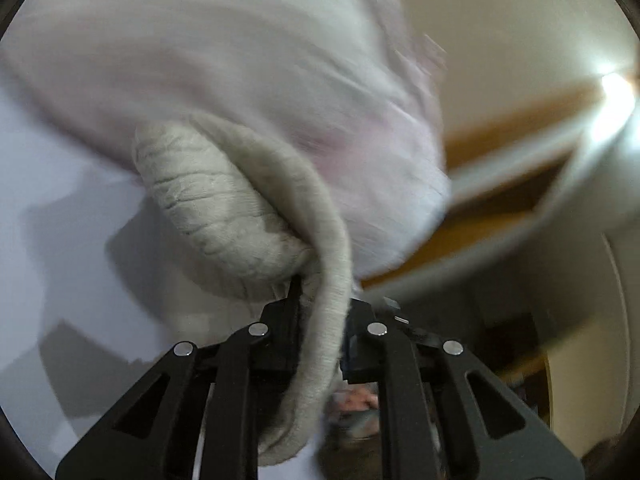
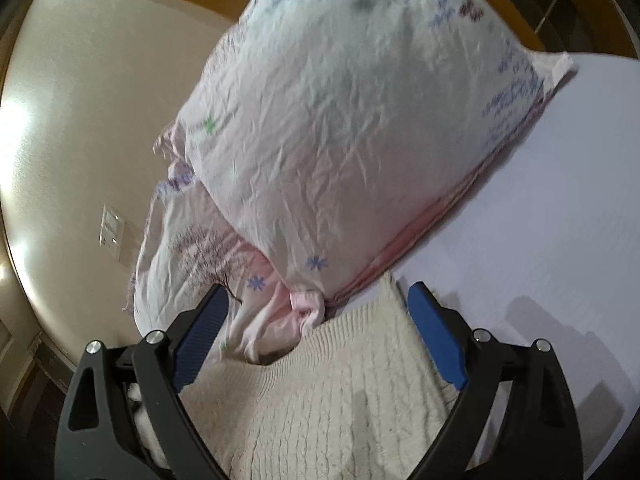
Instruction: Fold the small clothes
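Observation:
A cream knitted garment [image 1: 224, 204] with ribbed texture hangs bunched from my left gripper [image 1: 320, 300]. The jaws are shut on a fold of it, and a strip of it trails down between the arms. The frame is blurred by motion. In the right wrist view the same cream knit [image 2: 320, 392] lies spread on the white sheet [image 2: 560, 200], under and between my right gripper's blue pads [image 2: 436, 336]. My right gripper [image 2: 316, 328] is open, its fingers on either side of the knit's upper edge.
A large white and pink patterned pillow [image 2: 352, 120] lies just beyond the knit, with a second pillow [image 2: 192, 248] under it at the left. A beige wall with a switch plate [image 2: 111, 232] stands behind. A wooden headboard [image 1: 516, 152] shows in the left wrist view.

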The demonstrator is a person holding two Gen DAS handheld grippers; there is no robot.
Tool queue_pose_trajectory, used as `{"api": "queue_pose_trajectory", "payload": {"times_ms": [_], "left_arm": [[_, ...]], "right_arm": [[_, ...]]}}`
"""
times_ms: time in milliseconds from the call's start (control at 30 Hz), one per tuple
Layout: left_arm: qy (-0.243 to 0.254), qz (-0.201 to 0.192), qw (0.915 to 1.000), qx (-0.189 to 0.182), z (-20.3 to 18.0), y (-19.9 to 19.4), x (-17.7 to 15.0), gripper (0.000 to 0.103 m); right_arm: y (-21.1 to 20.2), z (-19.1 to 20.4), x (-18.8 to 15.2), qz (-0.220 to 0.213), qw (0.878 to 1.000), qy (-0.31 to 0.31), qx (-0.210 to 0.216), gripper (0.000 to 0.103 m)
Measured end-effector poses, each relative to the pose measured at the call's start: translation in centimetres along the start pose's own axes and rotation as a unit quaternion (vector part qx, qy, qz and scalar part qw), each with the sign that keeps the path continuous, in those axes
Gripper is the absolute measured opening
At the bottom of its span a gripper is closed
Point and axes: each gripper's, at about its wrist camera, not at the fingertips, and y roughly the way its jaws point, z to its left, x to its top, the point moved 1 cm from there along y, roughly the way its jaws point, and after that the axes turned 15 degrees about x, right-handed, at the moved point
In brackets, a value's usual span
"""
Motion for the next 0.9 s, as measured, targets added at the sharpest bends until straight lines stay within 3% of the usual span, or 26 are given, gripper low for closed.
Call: {"api": "queue_pose_trajectory", "payload": {"times_ms": [100, 133, 233, 300, 333, 400, 433, 467, 533, 600, 700, 800, 900], "left_arm": [[0.082, 0.048, 0.9951, -0.03, -7.7, 8.1, -2.5, 0.015], [0.101, 0.061, 0.9928, -0.016, -9.2, 10.6, -3.4, 0.015], [0.152, 0.153, 0.9759, 0.034, -12.2, 18.9, -6.6, 0.016], [0.14, 0.172, 0.975, 0.003, -12.3, 19.0, -7.3, 0.016], [0.144, 0.162, 0.9761, -0.012, -12.4, 18.0, -7.3, 0.018], [0.169, 0.102, 0.9803, -0.005, -12.1, 14.3, -6.4, 0.043], [0.173, 0.068, 0.9825, 0.009, -11.6, 12.4, -5.9, 0.067], [0.174, 0.023, 0.9837, 0.04, -10.5, 10.2, -5.3, 0.076], [0.164, -0.015, 0.9771, 0.135, -7.8, 8.3, -4.4, 0.076], [0.136, 0.003, 0.9739, 0.182, -5.1, 8.1, -3.8, 0.077], [0.09, 0.07, 0.9753, 0.189, -1.8, 10.2, -4.5, 0.077], [0.109, 0.094, 0.9699, 0.197, -2.0, 12.0, -6.3, 0.077], [0.126, 0.099, 0.9596, 0.231, -1.6, 12.7, -7.0, 0.08]], "right_arm": [[-1.3, 0.1, 1.3, -0.021, 1.0, -0.014, -0.01, 0.091], [-1.7, 0.0, 1.7, -0.025, 0.999, -0.02, -0.019, 0.091], [-2.8, -1.0, 2.5, -0.026, 0.998, -0.012, -0.051, 0.091], [-3.0, -1.8, 2.8, -0.011, 0.999, 0.008, -0.051, 0.094], [-3.0, -2.0, 2.9, -0.003, 0.999, 0.015, -0.047, 0.095], [-2.8, -2.3, 3.0, 0.019, 0.998, 0.03, -0.046, 0.101], [-2.4, -2.4, 2.9, 0.038, 0.998, 0.038, -0.045, 0.101], [-1.9, -2.6, 2.7, 0.06, 0.996, 0.045, -0.047, 0.101], [-0.5, -3.3, 1.9, 0.119, 0.988, 0.062, -0.07, 0.101], [0.5, -4.4, 1.1, 0.159, 0.979, 0.083, -0.098, 0.101], [1.2, -5.3, 0.1, 0.187, 0.971, 0.104, -0.104, 0.101], [1.8, -5.0, -0.7, 0.204, 0.97, 0.085, -0.103, 0.094], [2.4, -4.8, -1.3, 0.215, 0.969, 0.072, -0.099, 0.083]]}}
